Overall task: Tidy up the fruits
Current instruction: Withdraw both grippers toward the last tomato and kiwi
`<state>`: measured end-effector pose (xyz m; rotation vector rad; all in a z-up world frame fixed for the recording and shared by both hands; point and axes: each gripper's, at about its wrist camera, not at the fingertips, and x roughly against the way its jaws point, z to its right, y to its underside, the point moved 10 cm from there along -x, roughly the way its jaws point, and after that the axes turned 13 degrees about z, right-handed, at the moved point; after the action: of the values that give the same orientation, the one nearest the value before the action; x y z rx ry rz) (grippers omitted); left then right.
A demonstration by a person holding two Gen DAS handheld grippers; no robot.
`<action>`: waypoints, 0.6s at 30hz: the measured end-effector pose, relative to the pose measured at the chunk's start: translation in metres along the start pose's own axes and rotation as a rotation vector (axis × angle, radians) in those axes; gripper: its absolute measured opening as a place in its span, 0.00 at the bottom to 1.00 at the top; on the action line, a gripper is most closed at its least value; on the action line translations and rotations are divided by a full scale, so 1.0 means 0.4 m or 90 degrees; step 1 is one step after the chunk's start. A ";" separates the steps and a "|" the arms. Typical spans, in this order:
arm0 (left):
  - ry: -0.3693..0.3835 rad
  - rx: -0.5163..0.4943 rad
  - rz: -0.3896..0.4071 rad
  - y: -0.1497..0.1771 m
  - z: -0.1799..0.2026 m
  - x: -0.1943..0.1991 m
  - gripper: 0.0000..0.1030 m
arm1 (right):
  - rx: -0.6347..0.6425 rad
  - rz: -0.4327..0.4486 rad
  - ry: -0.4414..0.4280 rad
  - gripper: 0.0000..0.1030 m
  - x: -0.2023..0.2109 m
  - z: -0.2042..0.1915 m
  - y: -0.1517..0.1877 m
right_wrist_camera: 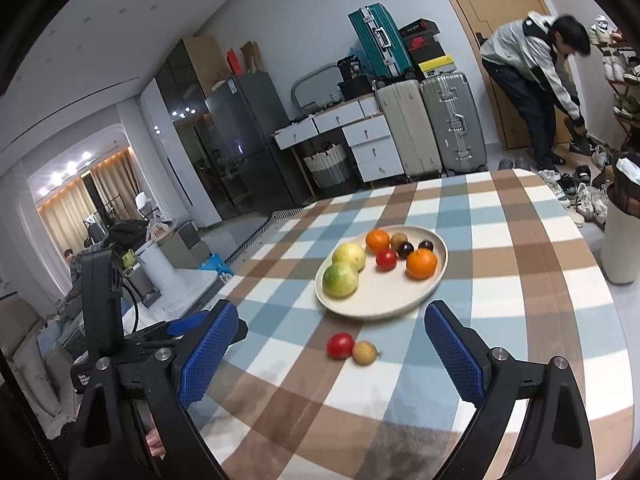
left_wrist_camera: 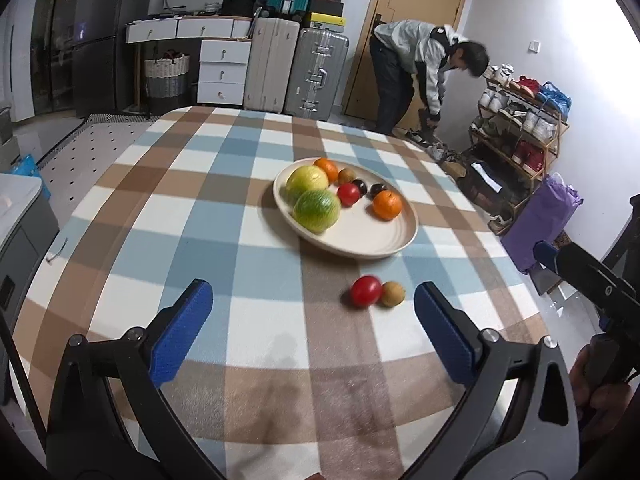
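A cream plate (left_wrist_camera: 372,240) (right_wrist_camera: 384,304) on the checked tablecloth holds two yellow-green fruits, two oranges, a red fruit, a brown fruit and two dark plums. A red fruit (left_wrist_camera: 366,290) (right_wrist_camera: 340,345) and a small brown fruit (left_wrist_camera: 392,294) (right_wrist_camera: 365,353) lie touching on the cloth, near side of the plate. My left gripper (left_wrist_camera: 312,320) is open and empty, short of the loose pair. My right gripper (right_wrist_camera: 332,344) is open and empty, its fingers either side of the pair, above the cloth. The right gripper also shows at the left view's right edge (left_wrist_camera: 592,276).
The round table (left_wrist_camera: 200,208) drops off at the left and far edges. A white bin (right_wrist_camera: 620,240) stands by the table's right. Suitcases, drawers, a shoe rack and a bending person (left_wrist_camera: 424,68) are at the back of the room.
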<state>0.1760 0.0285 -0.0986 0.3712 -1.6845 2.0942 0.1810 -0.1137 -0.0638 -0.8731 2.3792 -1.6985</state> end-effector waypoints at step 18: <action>-0.005 0.019 -0.068 0.140 -0.040 -0.070 0.99 | 0.078 -0.144 0.092 0.93 -0.129 0.077 0.174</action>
<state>0.1744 0.0298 -0.1631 0.4697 -1.6035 2.0437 0.2085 -0.0986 -0.1503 -1.0679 2.3080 -2.0315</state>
